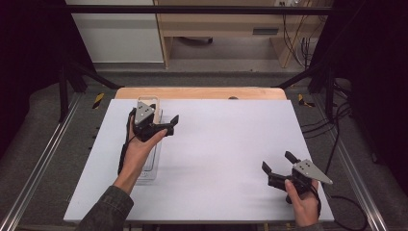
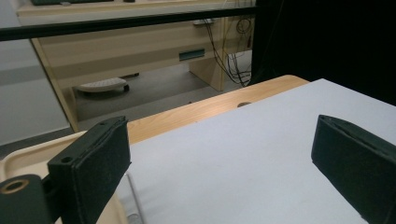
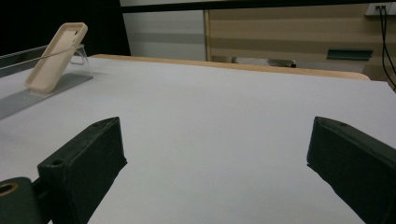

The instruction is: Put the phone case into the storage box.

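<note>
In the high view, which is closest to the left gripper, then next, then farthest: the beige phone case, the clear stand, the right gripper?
1. Beige phone case: just beyond the left gripper, partly under it.
2. Clear stand: a long strip beneath that hand.
3. Right gripper: far across, near right corner.

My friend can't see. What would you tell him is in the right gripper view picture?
Two black gripper jaws stand wide apart, the right gripper holding nothing above a pale grey table. Far off at the left, a beige phone case leans tilted on a clear stand. Wooden furniture stands behind.
</note>
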A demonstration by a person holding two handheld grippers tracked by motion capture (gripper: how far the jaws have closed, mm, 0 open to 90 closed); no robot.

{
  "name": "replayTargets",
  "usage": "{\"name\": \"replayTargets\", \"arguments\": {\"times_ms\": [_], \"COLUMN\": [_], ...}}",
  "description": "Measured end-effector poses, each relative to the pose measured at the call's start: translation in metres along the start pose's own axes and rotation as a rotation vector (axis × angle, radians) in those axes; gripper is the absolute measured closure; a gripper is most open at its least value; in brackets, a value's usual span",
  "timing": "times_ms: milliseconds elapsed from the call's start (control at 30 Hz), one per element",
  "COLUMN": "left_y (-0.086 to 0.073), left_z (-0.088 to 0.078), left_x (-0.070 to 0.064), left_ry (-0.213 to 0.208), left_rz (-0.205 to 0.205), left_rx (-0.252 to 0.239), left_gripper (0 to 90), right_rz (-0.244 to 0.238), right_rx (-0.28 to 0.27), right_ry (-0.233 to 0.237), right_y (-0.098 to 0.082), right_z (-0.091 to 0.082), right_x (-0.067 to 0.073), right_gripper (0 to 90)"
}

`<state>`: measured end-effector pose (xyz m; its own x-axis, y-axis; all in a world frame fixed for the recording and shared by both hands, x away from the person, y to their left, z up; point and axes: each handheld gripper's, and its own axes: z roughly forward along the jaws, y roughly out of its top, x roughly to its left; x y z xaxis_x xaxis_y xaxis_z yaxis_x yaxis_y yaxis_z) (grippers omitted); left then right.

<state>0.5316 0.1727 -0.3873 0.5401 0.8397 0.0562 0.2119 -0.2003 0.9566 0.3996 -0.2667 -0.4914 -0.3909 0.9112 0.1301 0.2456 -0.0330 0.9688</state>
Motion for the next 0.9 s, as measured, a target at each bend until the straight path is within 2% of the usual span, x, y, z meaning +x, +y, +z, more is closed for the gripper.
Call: {"name": "replayTargets", "arguments": {"times_ms": [167,333,567,900], "left_y": [0.002,0.003,0.001,-0.005], "left_z": [0.001,0.002,-0.002,-0.006], "left_x": [-0.013,-0.022,-0.035,-0.046], "left_ry": [-0.031,-0.044,-0.071,-0.1], "left_rz": [0.017,0.028,0.018,0.021], "left_rx": [-0.005,-0.014,-0.039,-0.048], "left_gripper": [4.1,4.1,4.1,4.1], "right_rz": [-0.004,-0.004,-0.005,-0.008], "right_rx": [0.0,-0.004,-0.002,0.002], "right_ry": [0.0,0.0,0.0,0.008], "right_y": [0.0,0.0,0.0,0.0], "right_z": [0.0,-0.001,-0.001,0.0], "right_x": [0.001,-0.001,0.0,0.001], "right_gripper": [4.0,4.0,3.9,3.5]}}
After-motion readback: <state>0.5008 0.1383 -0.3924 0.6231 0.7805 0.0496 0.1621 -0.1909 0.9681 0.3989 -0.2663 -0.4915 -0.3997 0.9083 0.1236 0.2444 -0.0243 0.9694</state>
